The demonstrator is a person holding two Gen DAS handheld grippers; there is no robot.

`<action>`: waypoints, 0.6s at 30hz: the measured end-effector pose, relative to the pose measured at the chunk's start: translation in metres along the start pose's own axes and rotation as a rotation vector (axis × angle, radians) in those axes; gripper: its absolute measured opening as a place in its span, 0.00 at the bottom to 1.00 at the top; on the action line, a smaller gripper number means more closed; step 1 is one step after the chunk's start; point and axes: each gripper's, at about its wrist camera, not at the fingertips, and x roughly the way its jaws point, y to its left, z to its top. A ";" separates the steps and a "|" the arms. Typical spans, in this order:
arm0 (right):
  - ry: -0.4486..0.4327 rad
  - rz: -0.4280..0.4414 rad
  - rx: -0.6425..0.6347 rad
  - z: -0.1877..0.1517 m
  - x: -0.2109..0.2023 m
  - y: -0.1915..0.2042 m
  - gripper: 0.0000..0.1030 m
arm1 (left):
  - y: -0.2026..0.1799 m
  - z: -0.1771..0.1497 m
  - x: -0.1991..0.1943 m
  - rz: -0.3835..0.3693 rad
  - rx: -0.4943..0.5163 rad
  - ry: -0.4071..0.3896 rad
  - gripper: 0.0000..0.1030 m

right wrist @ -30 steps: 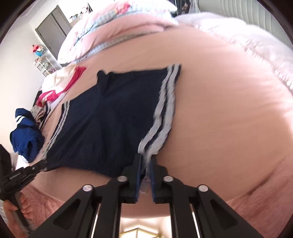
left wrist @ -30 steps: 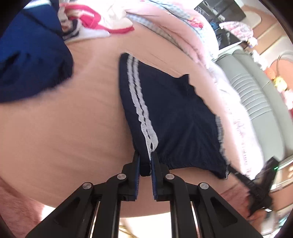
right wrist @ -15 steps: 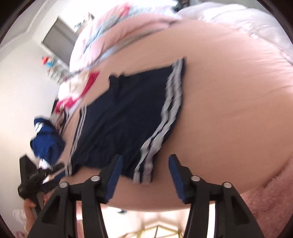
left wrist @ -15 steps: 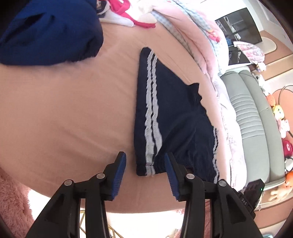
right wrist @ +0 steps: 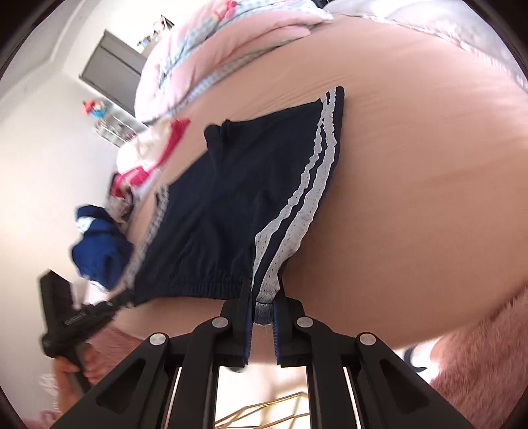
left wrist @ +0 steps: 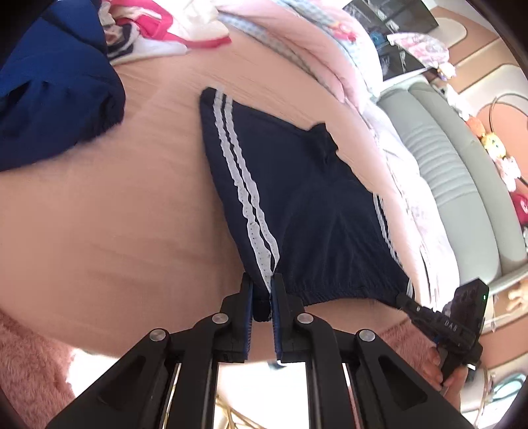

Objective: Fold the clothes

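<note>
Shorts [left wrist: 307, 211], navy with two white stripes down each side, lie flat on the peach bed sheet [left wrist: 115, 214], waistband nearest me. My left tongs [left wrist: 263, 290] are closing and pinch the waistband's left corner, right at the striped seam. My right tongs [right wrist: 264, 297] are closing too, and pinch the right corner, where grey-white mesh bunches between the pads. In the left wrist view my right hand [left wrist: 442, 373] shows at the near right edge, wrapped around its handle. A crumpled blue garment [left wrist: 56, 99] sits well apart to the far left, beside a heap of pink and white clothing [left wrist: 158, 29]. A pink quilt [right wrist: 214, 49] is piled along the far edge of the bed.
</note>
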 end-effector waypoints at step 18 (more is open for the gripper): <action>0.021 -0.252 -0.406 0.034 0.016 0.075 0.29 | -0.062 0.017 0.032 0.114 0.367 0.022 0.28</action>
